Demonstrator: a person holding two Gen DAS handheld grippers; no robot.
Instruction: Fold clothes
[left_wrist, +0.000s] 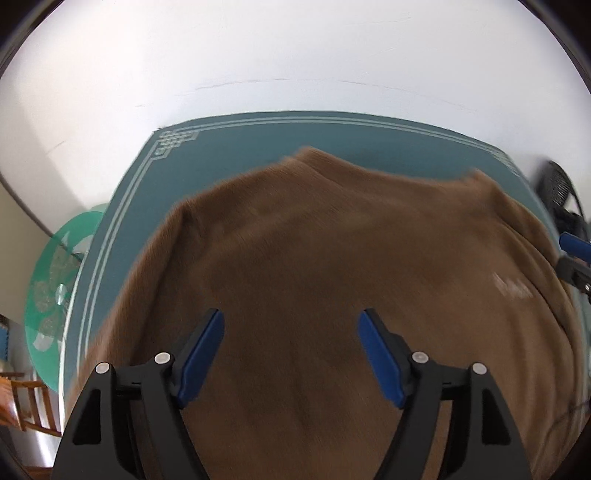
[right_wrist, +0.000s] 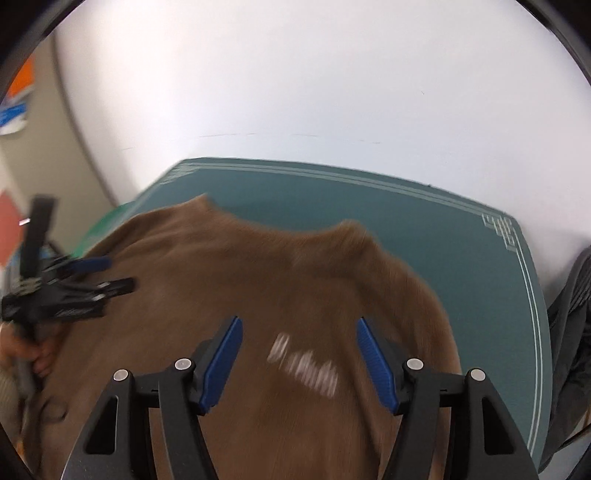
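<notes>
At the far left of the left wrist view, a round green glass disc (left_wrist: 55, 291) with frosted flower patterns stands beside the teal mat (left_wrist: 229, 155), and part of a wooden chair (left_wrist: 26, 402) shows below it. The mat, edged with pale lines and a knot ornament at its corners, covers the tabletop against a white wall (left_wrist: 295, 55). On it lies the brown sweater (left_wrist: 332, 277), spread wide over most of the mat, its outline blurred and its neckline towards the wall.

The left tool (left_wrist: 291, 354) hangs over the sweater's middle with its blue-padded fingers (left_wrist: 201, 358) spread wide apart, nothing between them. In the right wrist view a hand (right_wrist: 35, 354) can be seen gripping its handle at the left edge.

Further right on the sweater is a small white print (right_wrist: 306, 365), smeared by blur and unreadable. The right tool (right_wrist: 299, 362) hovers directly above this print, its fingers likewise set wide apart and empty. Whether either tool touches the fabric cannot be told.

At the far right edge, dark grey fabric (right_wrist: 569, 332) hangs just beside the mat's corner
</notes>
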